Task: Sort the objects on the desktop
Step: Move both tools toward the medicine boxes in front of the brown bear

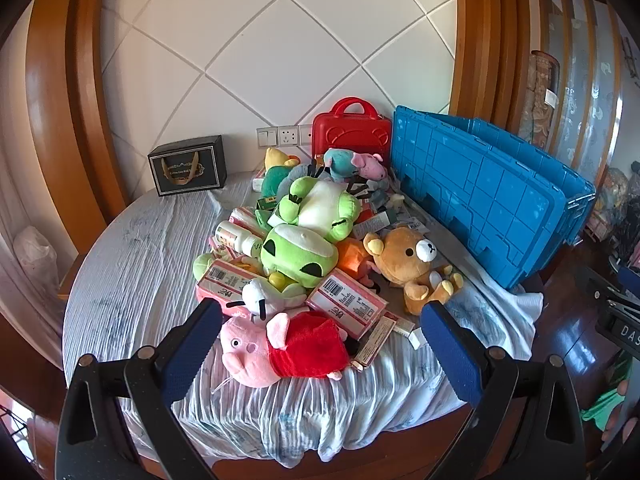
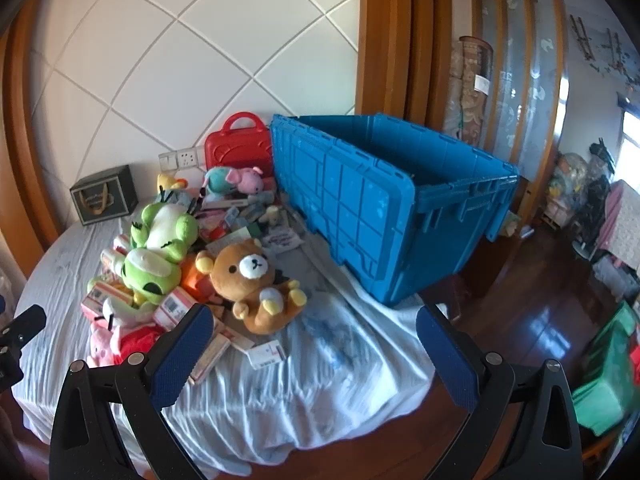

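Nearest us in the left wrist view, our left gripper (image 1: 320, 334) stands spread wide, nothing between its blue pads; the pink pig plush (image 1: 280, 346) in its red top lies on the cloth just beyond, at the near edge of the toy pile. Over in the right wrist view, our right gripper (image 2: 314, 338) gapes equally wide, the brown bear plush (image 2: 256, 280) sprawled just ahead, beside the blue crate (image 2: 384, 208)

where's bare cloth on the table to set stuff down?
Free: cloth left of the toy pile, out to the black gift box; also the front strip between the brown bear and blue crate. Crowded: the pile itself, back to the red case.
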`<state>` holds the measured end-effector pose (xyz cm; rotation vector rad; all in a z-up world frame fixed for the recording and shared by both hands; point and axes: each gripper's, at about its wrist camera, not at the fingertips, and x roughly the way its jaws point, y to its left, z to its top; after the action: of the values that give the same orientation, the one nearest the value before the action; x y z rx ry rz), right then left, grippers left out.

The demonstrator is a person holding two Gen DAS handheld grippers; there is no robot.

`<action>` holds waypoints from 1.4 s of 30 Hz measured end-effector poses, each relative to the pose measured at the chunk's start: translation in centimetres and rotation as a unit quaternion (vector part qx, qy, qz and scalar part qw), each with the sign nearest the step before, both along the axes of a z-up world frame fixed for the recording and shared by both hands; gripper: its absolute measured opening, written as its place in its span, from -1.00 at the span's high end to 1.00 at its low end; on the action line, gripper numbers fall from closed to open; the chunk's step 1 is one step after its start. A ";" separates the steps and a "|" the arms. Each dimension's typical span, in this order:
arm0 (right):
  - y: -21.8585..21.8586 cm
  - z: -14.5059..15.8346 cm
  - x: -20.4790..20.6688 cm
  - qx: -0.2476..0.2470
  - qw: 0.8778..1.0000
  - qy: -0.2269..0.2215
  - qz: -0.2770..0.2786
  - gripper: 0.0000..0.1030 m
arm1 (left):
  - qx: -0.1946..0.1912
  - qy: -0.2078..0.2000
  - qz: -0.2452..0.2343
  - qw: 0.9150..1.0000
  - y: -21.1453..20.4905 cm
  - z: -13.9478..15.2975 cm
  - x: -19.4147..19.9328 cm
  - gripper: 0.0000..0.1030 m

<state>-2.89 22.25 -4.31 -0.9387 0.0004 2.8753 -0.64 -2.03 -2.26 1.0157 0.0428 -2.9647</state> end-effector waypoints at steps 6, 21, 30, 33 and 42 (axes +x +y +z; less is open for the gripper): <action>-0.4 -1.0 -0.2 -0.004 1.000 -0.015 0.003 -1.00 | -0.009 -0.004 -0.008 1.000 -0.2 -0.9 0.0 -0.97; -2.7 -8.3 -2.6 0.015 0.995 -0.100 0.020 -1.00 | 0.044 -0.063 -0.002 0.997 -3.2 -9.1 -3.1 -0.97; 0.5 -17.1 -9.7 -0.007 0.977 -0.183 0.111 -1.00 | 0.020 -0.169 0.023 0.985 3.0 -18.2 -8.4 -0.76; 1.3 -19.2 -11.8 0.003 0.970 -0.198 0.142 -0.95 | 0.016 -0.186 0.019 0.982 6.2 -20.1 -9.7 -0.71; 2.4 -23.0 -15.1 -0.026 0.957 -0.235 0.170 -0.87 | -0.010 -0.231 0.014 0.973 9.4 -25.5 -14.1 -0.71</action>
<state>-18.02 24.62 -27.35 -1.7665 -0.1393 2.8649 -14.78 7.41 -27.74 1.6517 0.0227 -2.6168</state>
